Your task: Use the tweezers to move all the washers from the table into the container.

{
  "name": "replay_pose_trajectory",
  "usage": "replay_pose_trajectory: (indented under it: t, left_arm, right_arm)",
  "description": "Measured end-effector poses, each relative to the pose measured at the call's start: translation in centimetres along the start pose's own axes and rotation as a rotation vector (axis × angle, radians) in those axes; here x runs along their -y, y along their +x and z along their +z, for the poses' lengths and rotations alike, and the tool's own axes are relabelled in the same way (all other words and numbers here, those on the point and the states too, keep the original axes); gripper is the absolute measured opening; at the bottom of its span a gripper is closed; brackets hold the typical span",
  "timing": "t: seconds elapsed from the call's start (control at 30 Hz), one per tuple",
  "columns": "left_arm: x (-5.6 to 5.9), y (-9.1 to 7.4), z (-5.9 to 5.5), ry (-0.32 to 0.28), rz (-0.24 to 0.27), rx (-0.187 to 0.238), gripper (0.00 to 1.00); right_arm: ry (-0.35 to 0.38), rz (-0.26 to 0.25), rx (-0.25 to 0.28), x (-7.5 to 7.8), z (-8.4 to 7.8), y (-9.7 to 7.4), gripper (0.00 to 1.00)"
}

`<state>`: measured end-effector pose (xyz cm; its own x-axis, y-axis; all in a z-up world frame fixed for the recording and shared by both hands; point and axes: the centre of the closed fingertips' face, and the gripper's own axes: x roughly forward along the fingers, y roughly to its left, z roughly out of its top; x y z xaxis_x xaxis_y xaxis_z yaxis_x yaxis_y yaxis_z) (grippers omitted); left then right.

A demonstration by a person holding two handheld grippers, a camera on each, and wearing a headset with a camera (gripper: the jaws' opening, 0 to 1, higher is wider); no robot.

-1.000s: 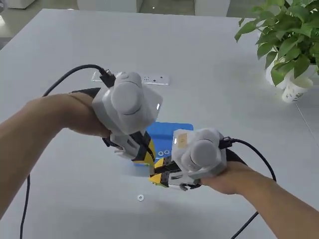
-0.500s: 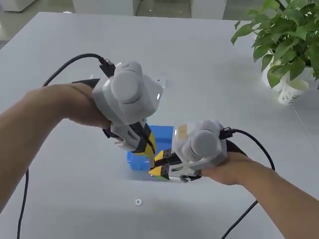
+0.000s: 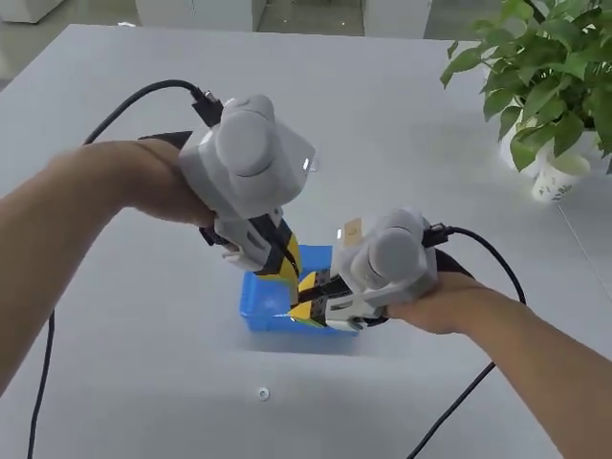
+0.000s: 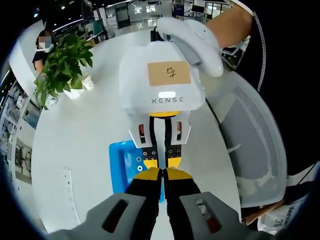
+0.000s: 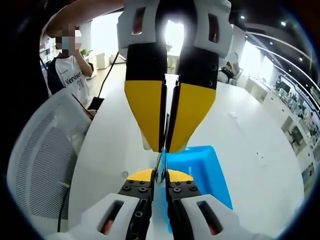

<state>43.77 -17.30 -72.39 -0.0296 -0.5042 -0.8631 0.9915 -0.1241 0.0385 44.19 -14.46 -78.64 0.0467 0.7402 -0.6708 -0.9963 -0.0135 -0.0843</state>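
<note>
Head view first: partway through, at a guess. One washer (image 3: 263, 393) out on the bare desk (image 3: 411, 134), toward its near edge, just clear of the near wall of the blue container (image 3: 256, 311). Left gripper view: two small pale rings (image 4: 139, 168) on the container floor, taken for washers already delivered; too small to swear to. No telling of any further washers behind the grippers and hands. So: some in, at least one to go.

Left gripper (image 3: 285, 268) and right gripper (image 3: 311, 306) nose to nose above the container, tips almost touching. Right gripper view: thin silvery tweezers (image 5: 160, 170) pinched between the right gripper's own jaws, narrow, pads nearly together on the metal. Same strip running up into the slit between the left gripper's yellow jaws, likewise closed down to a sliver and seemingly gripping it. Held by both, then, as far as can be made out. Tweezer tips hidden; no seeing whether empty or carrying a washer.

Washer on the desk nearer the near edge than both sets of jaws, on the near side of the container, apart from the tweezers and touched by nothing. To do yet, in all likelihood: bringing the tweezers down to that washer, pinching it, lifting it over the wall, dropping it in.
</note>
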Motion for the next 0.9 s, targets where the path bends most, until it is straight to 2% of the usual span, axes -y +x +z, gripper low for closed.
replay_pose_trajectory:
  t: [0.5,0.9]
  left_arm:
    - [-2.2,1.0,-0.8,0.0,0.0,0.003,0.05]
    - [-3.5,2.9,-1.1,0.007,-0.015,0.007,0.05]
  right_arm:
    - [0.011,-0.001,-0.005,2.1,-1.0,0.8,0.1]
    - [0.043,0.003,-0.01,3.2,-3.1,1.4,0.1]
